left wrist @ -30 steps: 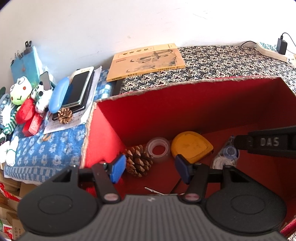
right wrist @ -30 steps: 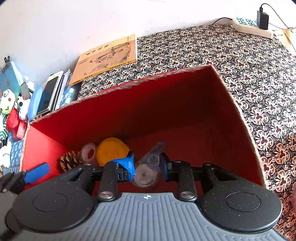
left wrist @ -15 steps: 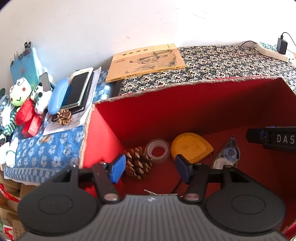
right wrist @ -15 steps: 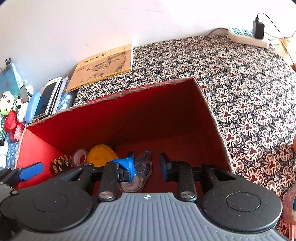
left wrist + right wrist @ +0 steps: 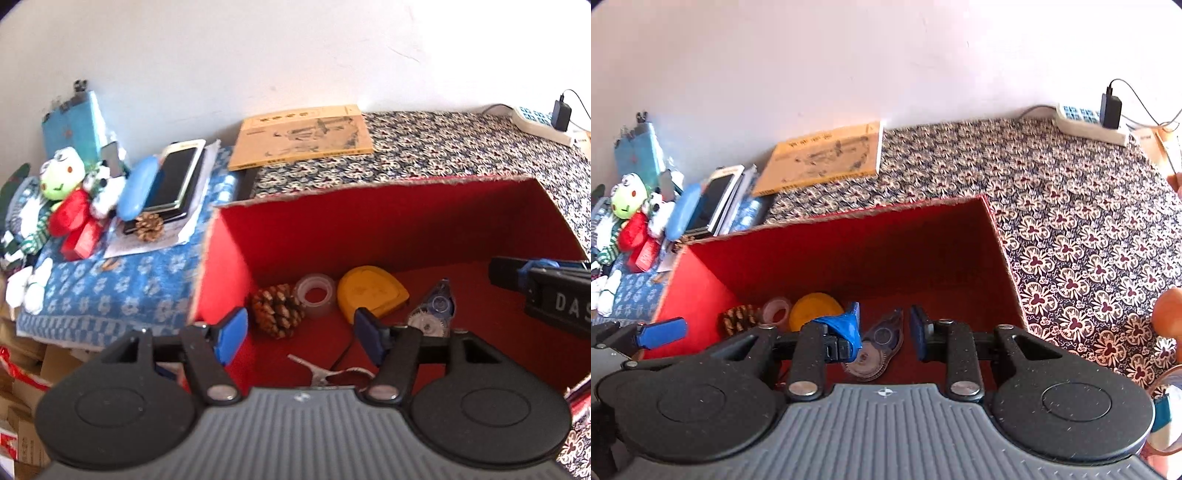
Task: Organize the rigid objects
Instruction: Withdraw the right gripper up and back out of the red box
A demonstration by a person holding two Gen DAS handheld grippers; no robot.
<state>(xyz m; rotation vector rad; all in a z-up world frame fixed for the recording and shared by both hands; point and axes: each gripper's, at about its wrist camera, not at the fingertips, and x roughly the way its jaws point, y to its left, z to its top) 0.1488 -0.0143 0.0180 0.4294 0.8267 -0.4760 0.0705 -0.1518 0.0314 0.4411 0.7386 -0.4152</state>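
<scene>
On floral cloth [image 5: 1071, 206] by white wall [image 5: 258, 55]: red box [image 5: 388, 221]; both tongs [image 5: 299, 334] [image 5: 884, 328] wide, empty.

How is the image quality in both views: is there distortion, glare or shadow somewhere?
Left wrist view: strong fisheye bending, the red box rim curves; the wall is washed out at upper right. Right wrist view: same bending; the box's far inner wall lies in shadow, and the patterned cloth is brightly lit.

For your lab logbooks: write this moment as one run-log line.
left tongs: open, empty | right tongs: open, empty | clear correction-tape dispenser: on floor of red cardboard box
</scene>
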